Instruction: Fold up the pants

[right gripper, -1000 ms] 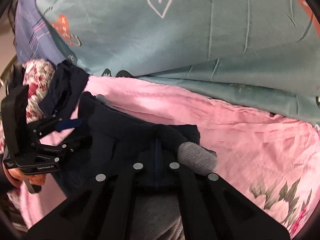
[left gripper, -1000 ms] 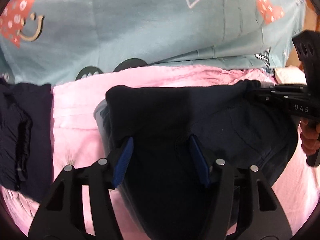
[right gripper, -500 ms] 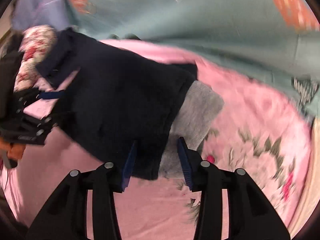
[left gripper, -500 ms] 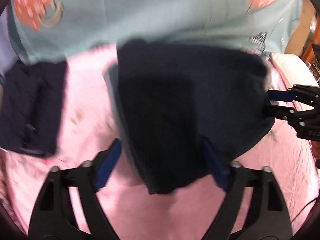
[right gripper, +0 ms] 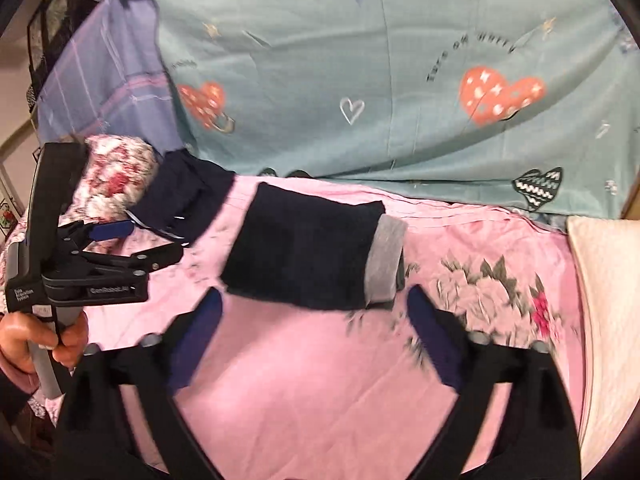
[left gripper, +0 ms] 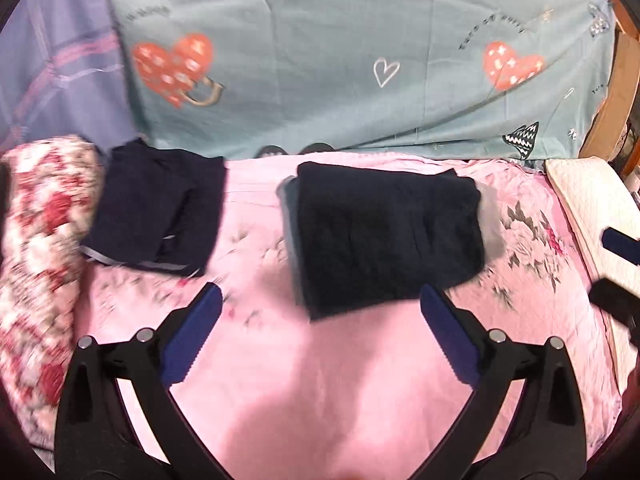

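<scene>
Both handheld tools are showing matte black plastic frames. On the left gripper [left gripper: 320,320], two angular black arms are carrying silver round pivot screws, two on each side, and are ending in royal-blue pads [left gripper: 192,340] with fine sawtooth ridges along the inner edges. The right gripper [right gripper: 314,320] is looking the same build: black linkage arms, grey round screws, darker navy-blue pads [right gripper: 430,340], somewhat blurred. From the right wrist camera, the left tool's side is displaying white lettering too small to read surely, a tall black upright bracket and a grey handle. The left hand [right gripper: 28,340] is wearing a dark sleeve at the wrist.
</scene>
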Demonstrator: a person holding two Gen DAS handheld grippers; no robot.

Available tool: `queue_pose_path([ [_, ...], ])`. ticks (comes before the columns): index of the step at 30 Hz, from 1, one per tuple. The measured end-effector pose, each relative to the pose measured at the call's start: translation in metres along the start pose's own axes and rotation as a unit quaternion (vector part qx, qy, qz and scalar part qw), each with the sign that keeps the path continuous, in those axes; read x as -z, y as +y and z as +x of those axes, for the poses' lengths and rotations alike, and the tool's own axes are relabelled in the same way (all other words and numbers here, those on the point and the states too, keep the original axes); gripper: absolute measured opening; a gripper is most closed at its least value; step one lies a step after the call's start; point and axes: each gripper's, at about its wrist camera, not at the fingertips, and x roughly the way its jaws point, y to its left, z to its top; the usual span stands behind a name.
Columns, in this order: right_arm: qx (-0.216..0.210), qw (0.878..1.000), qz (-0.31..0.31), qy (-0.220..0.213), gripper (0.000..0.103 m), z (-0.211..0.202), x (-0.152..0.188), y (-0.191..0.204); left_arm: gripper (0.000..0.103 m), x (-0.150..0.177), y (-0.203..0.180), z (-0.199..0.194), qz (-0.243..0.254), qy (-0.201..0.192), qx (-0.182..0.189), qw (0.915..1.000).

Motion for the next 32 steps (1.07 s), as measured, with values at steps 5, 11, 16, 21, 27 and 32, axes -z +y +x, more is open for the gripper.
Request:
queue_pose_path([
  [5,0.019,1.000,-0.005,-0.003,0.102,-0.044,0.035,0.024,0.101,0.046,-0.007,-0.060,-0.004,0.004,-0.008,1.0000],
  [11,0.015,1.000,0.006,0.022,0.102,-0.060,0.073,0.031,0.101,0.090,-0.011,-0.104,-0.014,0.005,-0.013,0.9998],
  [16,0.016,0.999,0.001,0.037,0.102,-0.065,0.090,0.038,0.101,0.111,-0.011,-0.123,-0.021,0.002,-0.013,0.9997],
  [21,0.020,0.999,-0.004,0.039,0.102,-0.071,0.098,0.043,0.101,0.122,-0.010,-0.137,-0.025,-0.001,-0.011,0.9996],
  [27,0.020,0.999,0.000,0.035,0.102,-0.079,0.102,0.043,0.101,0.127,-0.015,-0.148,-0.023,-0.009,-0.011,0.9996],
  [32,0.021,0.999,0.006,0.034,0.102,-0.085,0.104,0.040,0.101,0.130,-0.015,-0.150,-0.038,-0.006,0.003,0.9992],
])
